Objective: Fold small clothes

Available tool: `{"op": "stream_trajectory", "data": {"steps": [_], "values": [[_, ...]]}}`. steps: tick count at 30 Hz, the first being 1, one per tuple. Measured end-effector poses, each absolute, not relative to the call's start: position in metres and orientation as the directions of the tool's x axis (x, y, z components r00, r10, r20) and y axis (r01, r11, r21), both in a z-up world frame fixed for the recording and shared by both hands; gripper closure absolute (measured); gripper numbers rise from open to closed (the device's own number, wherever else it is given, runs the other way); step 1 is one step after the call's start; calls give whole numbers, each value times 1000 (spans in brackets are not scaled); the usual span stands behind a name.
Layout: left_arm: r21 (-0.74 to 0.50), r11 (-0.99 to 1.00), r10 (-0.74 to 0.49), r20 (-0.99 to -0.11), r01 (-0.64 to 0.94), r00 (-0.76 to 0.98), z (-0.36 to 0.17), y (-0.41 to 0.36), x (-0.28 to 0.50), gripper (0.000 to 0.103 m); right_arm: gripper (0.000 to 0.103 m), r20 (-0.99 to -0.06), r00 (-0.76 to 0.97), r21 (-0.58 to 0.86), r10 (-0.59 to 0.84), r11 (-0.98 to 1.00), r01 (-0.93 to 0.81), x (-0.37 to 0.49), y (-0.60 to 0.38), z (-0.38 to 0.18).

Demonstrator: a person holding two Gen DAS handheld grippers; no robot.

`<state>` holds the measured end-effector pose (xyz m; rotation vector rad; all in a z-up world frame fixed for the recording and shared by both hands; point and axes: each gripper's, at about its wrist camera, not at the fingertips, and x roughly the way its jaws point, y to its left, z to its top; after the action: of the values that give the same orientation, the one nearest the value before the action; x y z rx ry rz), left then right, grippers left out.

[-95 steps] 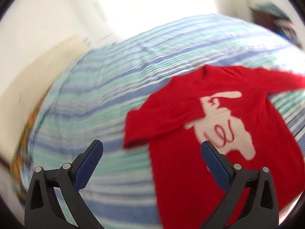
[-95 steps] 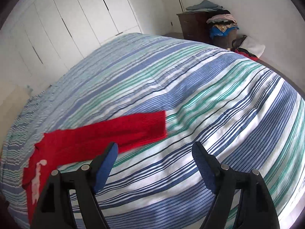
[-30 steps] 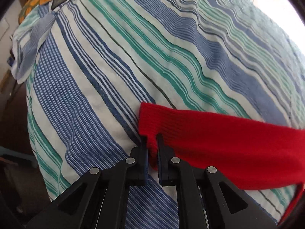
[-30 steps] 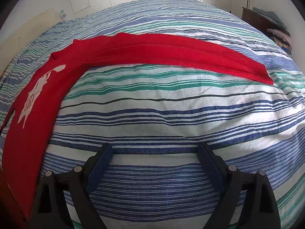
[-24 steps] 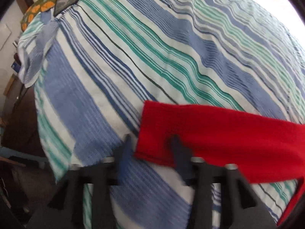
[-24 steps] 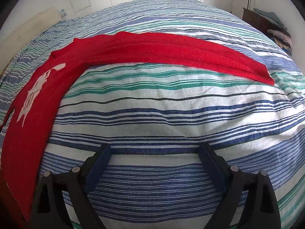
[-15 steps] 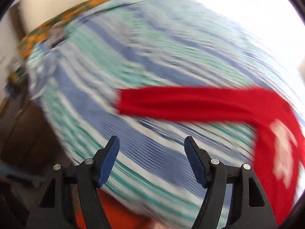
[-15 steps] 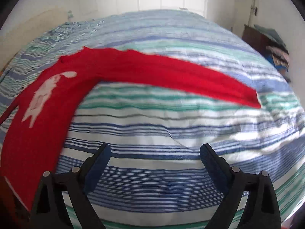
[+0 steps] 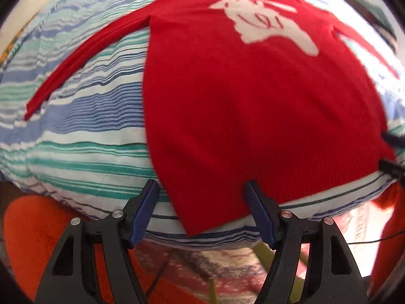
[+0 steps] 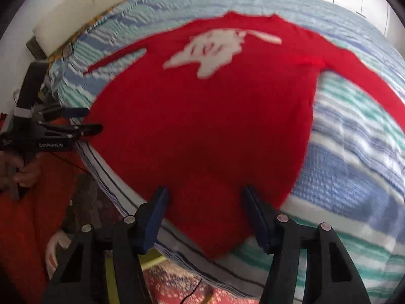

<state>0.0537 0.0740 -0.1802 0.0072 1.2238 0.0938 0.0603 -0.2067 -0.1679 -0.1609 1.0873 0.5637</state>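
Since a second ago the left gripper (image 9: 201, 211) has let go of the sleeve cuff and swung round to the bottom hem, and the right gripper (image 10: 205, 215) has come in from the bare bedspread to the same hem. The red sweater (image 9: 253, 106) now lies spread flat, front up, across the middle of both views, its white figure (image 9: 268, 22) toward the top of the frame near the neckline. One sleeve (image 9: 83, 53) runs out to the upper left of the left wrist view and ends at the left edge; the other sleeve (image 10: 362, 76) trails down the right side of the right wrist view.

Both grippers stand with their fingers wide apart and nothing between them. In the left wrist view the hem's lower-left corner sits between the blue pads (image 9: 144, 212), at the bottom centre. In the right wrist view the hem's other corner lies between that gripper's fingers, low in the frame.

Under the sweater is the striped bedspread (image 9: 76, 131), blue, green and white, its edge dropping off along the bottom of both frames. A patterned rug (image 9: 202, 273) shows below it. At the left of the right wrist view the left gripper appears from the side, held in a hand (image 10: 19, 169).
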Motion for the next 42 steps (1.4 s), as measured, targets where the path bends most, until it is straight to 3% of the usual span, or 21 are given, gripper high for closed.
{"op": "stream_trajectory", "data": {"steps": [5, 7, 8, 10, 12, 19, 42], "values": [[-84, 970, 30, -889, -227, 456, -152, 114, 41, 30, 42, -851, 381, 168, 361, 875, -454, 53, -218, -152], [-127, 938, 57, -859, -321, 508, -141, 135, 36, 23, 41, -810, 488, 127, 325, 910, -395, 47, -229, -137], [-134, 919, 85, -850, -370, 520, -141, 146, 37, 22, 38, -780, 548, 112, 303, 929, -354, 45, -237, -128], [-129, 885, 137, -846, -448, 515, -144, 158, 37, 21, 18, -721, 644, 124, 256, 962, -245, 43, -259, -116], [-117, 864, 164, -854, -489, 494, -150, 163, 42, 21, 16, -698, 691, 165, 189, 981, -101, 47, -289, -114], [-50, 870, 240, -827, -491, 509, -152, 165, 72, 21, 16, -791, 605, 322, 89, 902, 288, 54, -367, -157], [-41, 861, 185, -904, -507, 386, -187, 171, 81, 15, 9, -830, 555, 253, 63, 928, 274, 68, -365, -169]]}}
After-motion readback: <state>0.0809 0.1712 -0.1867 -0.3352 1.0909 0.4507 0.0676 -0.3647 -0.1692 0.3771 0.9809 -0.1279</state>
